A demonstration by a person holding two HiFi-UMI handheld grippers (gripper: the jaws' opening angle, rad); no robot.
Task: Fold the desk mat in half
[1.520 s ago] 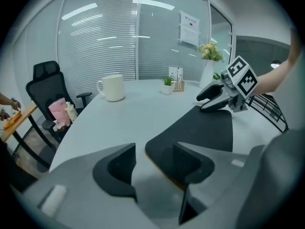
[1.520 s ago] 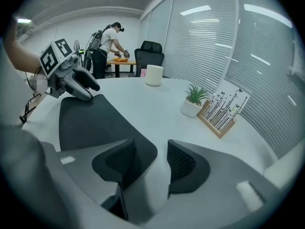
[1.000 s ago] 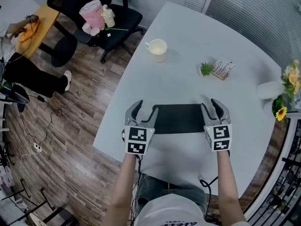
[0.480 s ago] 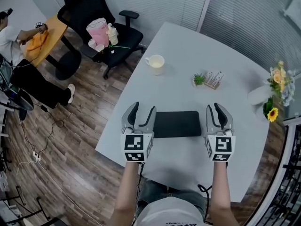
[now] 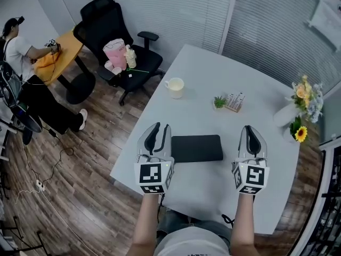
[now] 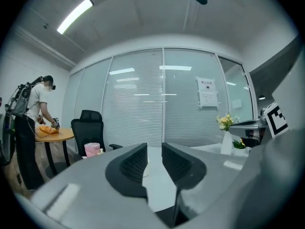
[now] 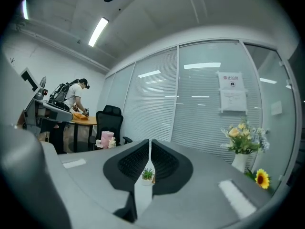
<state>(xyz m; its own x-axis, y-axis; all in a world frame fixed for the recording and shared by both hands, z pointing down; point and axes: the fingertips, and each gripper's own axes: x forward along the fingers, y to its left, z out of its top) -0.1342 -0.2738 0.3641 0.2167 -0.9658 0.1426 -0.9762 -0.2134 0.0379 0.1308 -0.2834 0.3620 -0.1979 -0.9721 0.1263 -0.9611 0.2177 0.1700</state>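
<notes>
The dark desk mat (image 5: 196,148) lies flat as a compact rectangle near the front of the pale grey table (image 5: 213,68). Both grippers hover above the table, clear of the mat and pointing about level. My left gripper (image 5: 161,127) is over the mat's left end, its jaws a narrow gap apart with nothing between them (image 6: 154,147). My right gripper (image 5: 250,128) is to the right of the mat's right end. Its jaws have just been closing and now almost touch, empty (image 7: 149,143).
Further back on the table stand a white cup (image 5: 175,87), a small potted plant (image 5: 219,102) beside a little box (image 5: 233,101), and a vase of flowers (image 5: 298,108) at the right edge. A black office chair (image 5: 114,41) and a person (image 5: 21,52) are off to the left.
Both grippers have lifted off the table at the mat's two ends and levelled out. Both pairs of jaws have narrowed, the right one almost completely. The mat has stayed flat.
</notes>
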